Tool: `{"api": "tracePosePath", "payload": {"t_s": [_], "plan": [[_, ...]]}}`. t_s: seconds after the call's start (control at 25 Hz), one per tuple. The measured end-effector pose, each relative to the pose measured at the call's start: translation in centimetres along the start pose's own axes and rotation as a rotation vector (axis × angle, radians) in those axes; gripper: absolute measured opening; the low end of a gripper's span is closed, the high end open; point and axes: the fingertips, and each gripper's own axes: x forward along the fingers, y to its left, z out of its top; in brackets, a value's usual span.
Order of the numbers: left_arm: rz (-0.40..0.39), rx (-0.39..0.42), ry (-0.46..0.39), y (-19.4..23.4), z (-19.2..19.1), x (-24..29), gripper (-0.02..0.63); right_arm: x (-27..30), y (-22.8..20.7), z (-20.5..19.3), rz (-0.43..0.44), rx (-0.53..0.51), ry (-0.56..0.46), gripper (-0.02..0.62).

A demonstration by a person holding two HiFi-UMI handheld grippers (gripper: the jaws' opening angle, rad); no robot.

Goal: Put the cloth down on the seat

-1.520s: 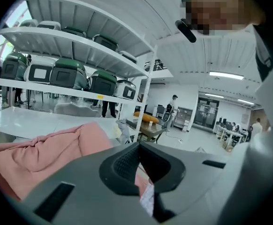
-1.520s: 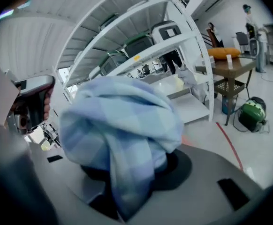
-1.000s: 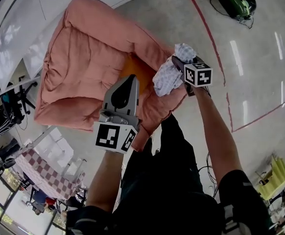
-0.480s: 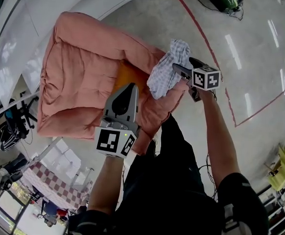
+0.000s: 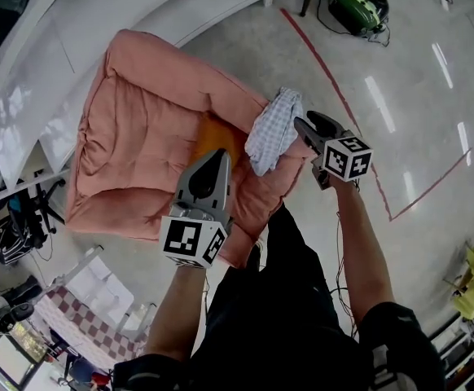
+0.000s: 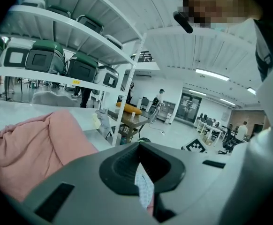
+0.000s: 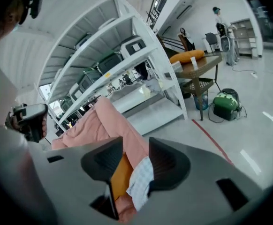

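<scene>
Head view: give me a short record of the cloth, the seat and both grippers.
cloth: checked, draped on the seat's padded edge
seat: pink, cushioned, on the floor
right gripper: jaws apart, just been closing, pads grip nothing; cloth lies just beyond
left gripper: shut, empty, over the seat's near edge

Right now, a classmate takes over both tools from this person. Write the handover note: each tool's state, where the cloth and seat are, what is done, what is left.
Left tool: shut, empty, above the near side of the pink seat.
Right tool: open, and its jaws have just been closing. Nothing is between them; the cloth lies beyond the gap.
Cloth: loose on the seat's raised edge nearest the right tool, beside an orange patch.
Done: the cloth is down, free of both tools.
Left: probably nothing, unless it should lie nearer the seat's middle.
</scene>
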Motion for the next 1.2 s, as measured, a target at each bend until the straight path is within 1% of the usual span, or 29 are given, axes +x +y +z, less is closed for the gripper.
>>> {"api": "tracePosePath", "payload": {"t_s": [0.04,0.16,0.24,0.36,0.44,0.52,0.64,0.76,0.92,1.2], "plan": [[-0.002,-0.001,-0.003,0.0,0.0,-0.7,0.006,-0.8,1.5,0.6,0.015,-0.015,-0.024,0.152],[0.001,-0.011,-0.013,0.1,0.1,-3.0,0.006,-2.7,6.0,2.0,0.049,-0.028,-0.073,0.101],[0.009,-0.022,-0.019,0.3,0.5,-4.6,0.006,-4.2,9.1,2.9,0.057,-0.048,-0.105,0.073],[0.025,-0.037,-0.043,0.5,2.1,-7.5,0.006,-6.3,13.8,3.9,0.050,-0.135,-0.122,0.031],[0.036,-0.035,-0.071,0.5,3.3,-9.7,0.006,-7.6,16.9,4.4,0.045,-0.207,-0.124,0.021],[0.042,-0.037,-0.097,0.6,4.4,-11.7,0.006,-8.8,19.7,5.4,0.052,-0.254,-0.145,0.017],[0.053,-0.063,-0.096,0.5,5.1,-14.6,0.006,-10.8,23.3,6.2,0.080,-0.276,-0.180,0.012],[0.059,-0.078,-0.099,0.5,6.6,-17.6,0.006,-12.6,26.5,7.0,0.091,-0.290,-0.212,0.009],[0.072,-0.065,-0.135,0.3,8.6,-21.5,0.006,-14.8,30.2,7.8,0.099,-0.310,-0.248,0.008],[0.114,-0.041,-0.194,0.8,11.9,-27.6,0.006,-18.0,37.2,10.4,0.141,-0.411,-0.345,0.006]]}}
